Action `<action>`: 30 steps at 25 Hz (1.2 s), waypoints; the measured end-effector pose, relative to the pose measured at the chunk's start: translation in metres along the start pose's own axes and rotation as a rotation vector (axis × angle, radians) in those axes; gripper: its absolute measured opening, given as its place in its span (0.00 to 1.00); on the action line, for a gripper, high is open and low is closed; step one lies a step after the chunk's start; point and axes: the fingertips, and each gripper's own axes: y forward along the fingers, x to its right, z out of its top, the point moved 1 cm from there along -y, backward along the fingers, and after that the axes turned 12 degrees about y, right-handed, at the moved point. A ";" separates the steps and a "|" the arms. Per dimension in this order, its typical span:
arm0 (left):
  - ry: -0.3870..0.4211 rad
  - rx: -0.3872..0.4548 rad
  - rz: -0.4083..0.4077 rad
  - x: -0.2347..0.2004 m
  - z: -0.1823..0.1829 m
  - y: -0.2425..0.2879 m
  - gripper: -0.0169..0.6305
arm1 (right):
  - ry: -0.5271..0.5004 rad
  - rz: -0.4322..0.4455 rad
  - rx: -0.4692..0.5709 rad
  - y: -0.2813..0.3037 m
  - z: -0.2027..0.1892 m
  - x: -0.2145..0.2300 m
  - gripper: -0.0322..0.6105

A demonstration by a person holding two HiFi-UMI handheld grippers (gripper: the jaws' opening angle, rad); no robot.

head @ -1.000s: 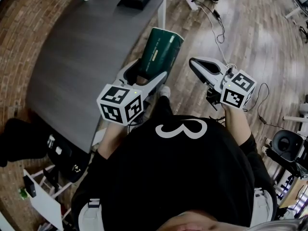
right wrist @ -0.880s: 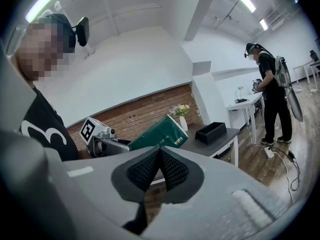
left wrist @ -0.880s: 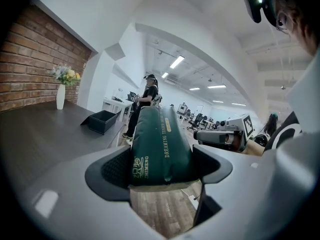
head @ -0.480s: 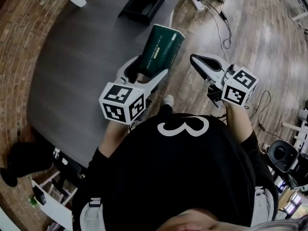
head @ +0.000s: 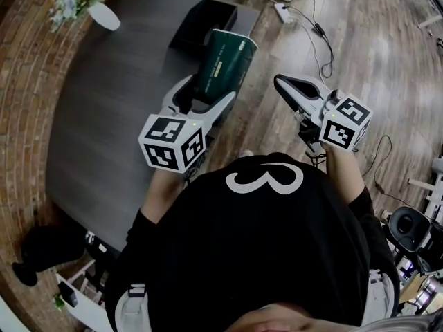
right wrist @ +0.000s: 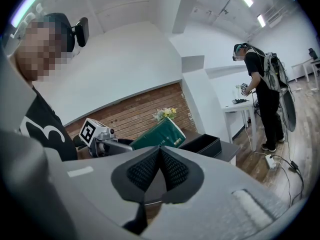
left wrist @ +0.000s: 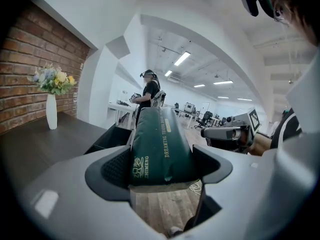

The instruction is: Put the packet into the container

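A dark green packet with light lettering sticks forward out of my left gripper, whose jaws are shut on its near end. In the left gripper view the packet fills the gap between the pads. The packet hangs in the air over the near right edge of the dark table, its far end close to the black open container at the table's far corner. The container also shows in the right gripper view behind the packet. My right gripper is shut and empty, out over the wooden floor.
A white vase with flowers stands at the table's far left by the brick wall. Cables and a power strip lie on the floor beyond the table. Another person stands at a white desk in the background.
The left gripper has carried the packet forward and left, from over the floor by the table's edge to over the table near the container. The right gripper has hardly moved.
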 end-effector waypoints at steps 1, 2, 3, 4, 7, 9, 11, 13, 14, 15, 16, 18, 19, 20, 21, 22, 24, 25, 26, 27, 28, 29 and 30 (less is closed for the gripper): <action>0.010 0.004 0.007 -0.002 0.003 0.003 0.65 | -0.001 0.004 0.007 0.001 0.003 0.003 0.05; 0.017 0.004 0.014 -0.004 0.005 0.006 0.65 | -0.001 0.010 0.011 0.003 0.006 0.005 0.05; 0.020 0.002 0.019 -0.006 0.006 0.009 0.65 | -0.001 0.019 0.013 0.006 0.009 0.007 0.05; 0.020 -0.002 0.025 -0.007 0.007 0.012 0.65 | 0.000 0.029 0.011 0.008 0.011 0.010 0.05; 0.009 -0.009 0.044 -0.013 0.011 0.021 0.65 | 0.003 0.061 0.009 0.015 0.019 0.020 0.05; 0.002 -0.001 0.058 -0.019 0.017 0.028 0.65 | 0.007 0.091 0.016 0.022 0.029 0.028 0.05; -0.005 0.004 0.075 -0.025 0.023 0.034 0.65 | 0.012 0.125 0.015 0.031 0.039 0.038 0.05; -0.012 0.004 0.099 -0.031 0.029 0.042 0.65 | 0.017 0.153 0.005 0.039 0.048 0.050 0.05; -0.016 0.005 0.111 -0.034 0.032 0.047 0.65 | 0.019 0.165 0.000 0.043 0.054 0.056 0.05; -0.021 0.007 0.120 -0.037 0.034 0.052 0.65 | 0.022 0.178 -0.004 0.047 0.059 0.062 0.05; -0.024 0.008 0.128 -0.040 0.036 0.057 0.65 | 0.023 0.191 -0.007 0.052 0.064 0.068 0.05; -0.028 0.006 0.147 -0.046 0.039 0.066 0.65 | 0.024 0.218 -0.020 0.062 0.073 0.077 0.05; -0.031 0.004 0.160 -0.049 0.040 0.070 0.65 | 0.024 0.232 -0.032 0.067 0.077 0.082 0.05; -0.033 0.001 0.176 -0.054 0.042 0.074 0.65 | 0.024 0.247 -0.046 0.073 0.080 0.086 0.05; -0.034 -0.002 0.193 -0.058 0.044 0.078 0.65 | 0.024 0.261 -0.061 0.079 0.084 0.090 0.05; -0.033 -0.006 0.208 -0.064 0.047 0.081 0.65 | 0.024 0.274 -0.075 0.084 0.088 0.094 0.05; -0.029 -0.014 0.237 -0.075 0.052 0.089 0.65 | 0.026 0.293 -0.095 0.094 0.095 0.103 0.05; -0.026 -0.020 0.250 -0.081 0.053 0.093 0.65 | 0.028 0.301 -0.104 0.099 0.097 0.107 0.05; -0.024 -0.026 0.263 -0.086 0.054 0.096 0.65 | 0.032 0.310 -0.115 0.103 0.098 0.112 0.05; -0.021 -0.032 0.275 -0.091 0.055 0.099 0.65 | 0.037 0.320 -0.125 0.107 0.099 0.116 0.05; -0.016 -0.039 0.286 -0.095 0.055 0.102 0.65 | 0.043 0.329 -0.135 0.110 0.099 0.120 0.05; -0.009 -0.045 0.295 -0.099 0.056 0.105 0.65 | 0.049 0.338 -0.144 0.113 0.099 0.124 0.05; -0.003 -0.053 0.302 -0.103 0.056 0.108 0.65 | 0.054 0.344 -0.153 0.117 0.100 0.128 0.05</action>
